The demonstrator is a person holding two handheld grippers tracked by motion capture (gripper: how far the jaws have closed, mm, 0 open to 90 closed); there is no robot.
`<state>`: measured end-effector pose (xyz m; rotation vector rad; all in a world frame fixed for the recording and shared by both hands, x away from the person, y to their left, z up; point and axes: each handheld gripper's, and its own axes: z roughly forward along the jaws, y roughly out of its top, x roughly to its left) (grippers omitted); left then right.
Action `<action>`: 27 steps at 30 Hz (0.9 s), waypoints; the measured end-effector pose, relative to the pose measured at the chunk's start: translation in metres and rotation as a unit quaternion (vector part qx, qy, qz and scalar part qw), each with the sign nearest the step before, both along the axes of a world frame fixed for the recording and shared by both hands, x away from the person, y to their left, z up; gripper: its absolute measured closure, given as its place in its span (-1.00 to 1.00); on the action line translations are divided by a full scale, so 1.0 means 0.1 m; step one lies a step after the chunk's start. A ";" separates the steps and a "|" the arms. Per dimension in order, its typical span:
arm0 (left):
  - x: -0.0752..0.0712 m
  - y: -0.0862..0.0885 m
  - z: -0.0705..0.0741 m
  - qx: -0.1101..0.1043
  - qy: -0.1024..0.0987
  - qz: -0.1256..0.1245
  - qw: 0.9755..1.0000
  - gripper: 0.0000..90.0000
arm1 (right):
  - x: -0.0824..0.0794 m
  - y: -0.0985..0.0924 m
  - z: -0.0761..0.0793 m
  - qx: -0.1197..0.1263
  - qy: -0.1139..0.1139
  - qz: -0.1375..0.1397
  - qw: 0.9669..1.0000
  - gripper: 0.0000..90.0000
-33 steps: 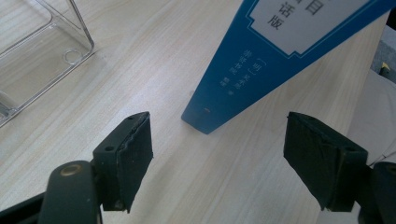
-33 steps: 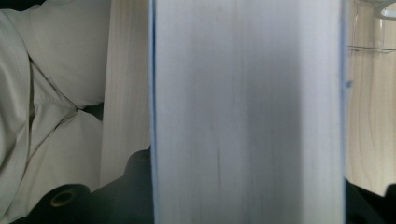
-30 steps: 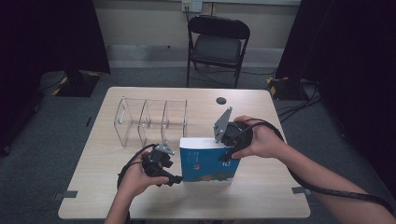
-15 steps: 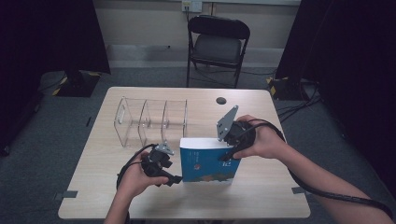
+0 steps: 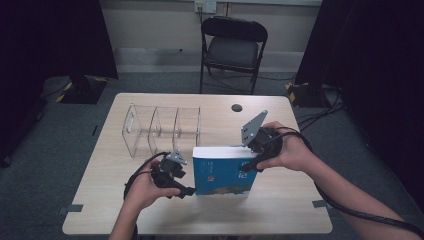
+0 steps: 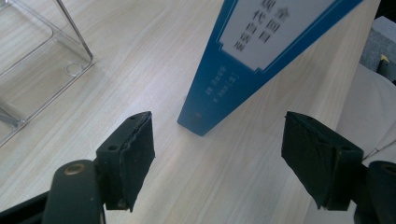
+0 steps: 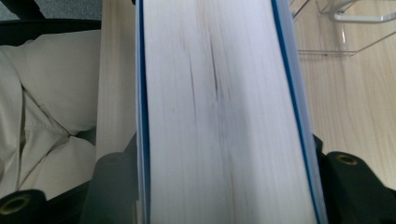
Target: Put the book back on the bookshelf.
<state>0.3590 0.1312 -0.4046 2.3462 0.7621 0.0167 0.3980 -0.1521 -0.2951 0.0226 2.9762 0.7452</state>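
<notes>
A thick blue-covered book stands upright on the table, its front cover facing the near edge. My left gripper is open just left of the book's lower left corner. In the left gripper view the blue spine rises beyond my left gripper without touching the pads. My right gripper straddles the book's right edge. Its jaws have just been opening with the book between them. In the right gripper view the white page edge runs between the jaws of my right gripper, which stand close beside the covers.
A clear plastic organizer with three compartments lies behind the book at the table's left half; its corner is close to the left gripper. A small black disc sits near the far edge. A folding chair stands beyond the table.
The right gripper has edged slightly to the right at the book's edge. The book and the left gripper stand as before.
</notes>
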 end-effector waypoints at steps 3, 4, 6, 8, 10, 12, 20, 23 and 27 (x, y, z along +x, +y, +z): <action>0.01 -0.01 0.03 0.001 -0.003 -0.008 1.000 -0.43 | 0.00 -0.04 -0.01 0.005 0.005 -0.005 1.000 -0.05; 0.00 -0.01 0.04 0.000 -0.003 -0.007 1.000 -0.43 | 0.00 -0.05 -0.01 0.005 0.006 -0.006 1.000 -0.08; 0.00 -0.02 0.06 -0.002 -0.005 -0.008 1.000 -0.43 | 0.00 -0.08 -0.03 0.004 0.006 -0.009 1.000 -0.11; 0.01 -0.03 0.09 -0.005 -0.008 -0.011 1.000 -0.43 | 0.01 -0.11 -0.04 0.009 0.010 -0.015 1.000 -0.12; 0.01 -0.03 0.13 -0.011 -0.009 -0.008 1.000 -0.43 | 0.02 -0.15 -0.06 0.021 0.014 -0.018 1.000 -0.16; 0.01 -0.03 0.18 -0.002 -0.012 -0.016 1.000 -0.43 | 0.01 -0.18 -0.08 0.028 0.012 -0.028 0.999 -0.18; 0.03 -0.08 0.35 0.006 -0.022 -0.025 0.999 -0.42 | 0.03 -0.29 -0.16 0.048 0.025 -0.045 0.998 -0.19; 0.03 -0.11 0.39 -0.012 -0.017 -0.018 1.000 -0.42 | 0.02 -0.30 -0.17 0.051 0.027 -0.046 0.997 -0.19; 0.05 -0.13 0.46 0.003 -0.021 -0.031 0.999 -0.42 | 0.02 -0.31 -0.17 0.053 0.028 -0.047 0.997 -0.19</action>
